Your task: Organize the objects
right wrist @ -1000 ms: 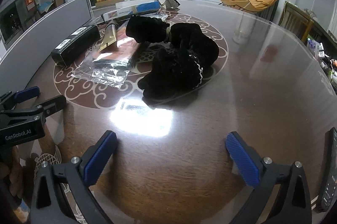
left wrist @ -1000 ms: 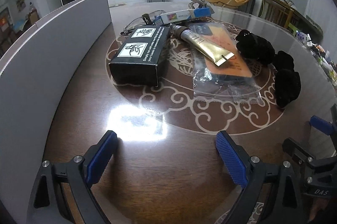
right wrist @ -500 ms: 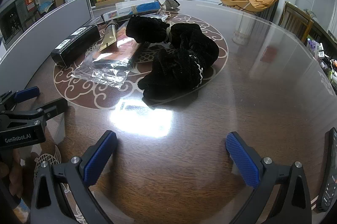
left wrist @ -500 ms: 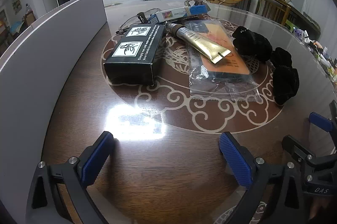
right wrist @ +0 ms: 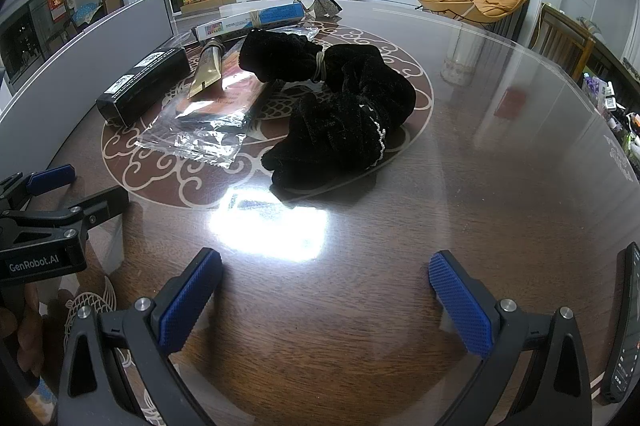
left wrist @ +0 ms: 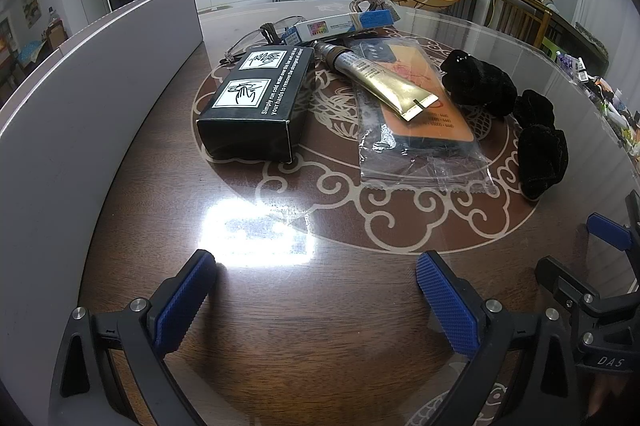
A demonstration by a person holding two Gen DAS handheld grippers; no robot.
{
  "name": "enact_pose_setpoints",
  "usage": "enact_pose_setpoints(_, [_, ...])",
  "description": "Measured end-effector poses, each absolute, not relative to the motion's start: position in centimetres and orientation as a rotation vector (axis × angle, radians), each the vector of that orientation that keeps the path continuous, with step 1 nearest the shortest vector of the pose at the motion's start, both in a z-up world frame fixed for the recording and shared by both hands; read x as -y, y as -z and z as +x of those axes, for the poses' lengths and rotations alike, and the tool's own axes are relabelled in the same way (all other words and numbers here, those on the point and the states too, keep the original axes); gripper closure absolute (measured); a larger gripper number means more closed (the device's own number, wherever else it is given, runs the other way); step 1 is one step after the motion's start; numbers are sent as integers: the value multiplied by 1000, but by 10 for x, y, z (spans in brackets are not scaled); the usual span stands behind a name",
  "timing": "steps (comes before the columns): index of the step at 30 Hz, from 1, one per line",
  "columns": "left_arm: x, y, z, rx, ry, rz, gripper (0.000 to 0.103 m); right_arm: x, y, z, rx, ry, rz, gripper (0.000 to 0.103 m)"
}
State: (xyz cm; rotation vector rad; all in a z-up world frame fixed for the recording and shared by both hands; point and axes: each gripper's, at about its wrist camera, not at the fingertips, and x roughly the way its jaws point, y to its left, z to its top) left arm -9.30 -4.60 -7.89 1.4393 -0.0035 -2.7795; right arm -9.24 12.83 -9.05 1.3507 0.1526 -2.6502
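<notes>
Both the left gripper and right gripper hover with fingers apart, holding nothing, above the table, where beyond them lie a closed black box, a gold tube resting on a clear bag enclosing an orange card, and a black scrunchie.

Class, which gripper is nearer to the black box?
Left. The left gripper faces the black box just ahead; the right gripper sits farther right, with the box off to its far left.
</notes>
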Motion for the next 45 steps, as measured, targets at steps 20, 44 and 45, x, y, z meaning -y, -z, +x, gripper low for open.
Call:
enact_pose_setpoints(20, [50, 81, -113, 77, 2875, 1479, 0, -128, 91, -92, -153, 2650, 1351, 0])
enact_pose_setpoints(44, [50, 80, -112, 78, 2876, 1479, 0, -128, 91, -93, -153, 2651, 1349, 0])
enact_pose_setpoints(45, [50, 80, -112, 78, 2876, 1479, 0, -128, 91, -92, -153, 2650, 1349, 0])
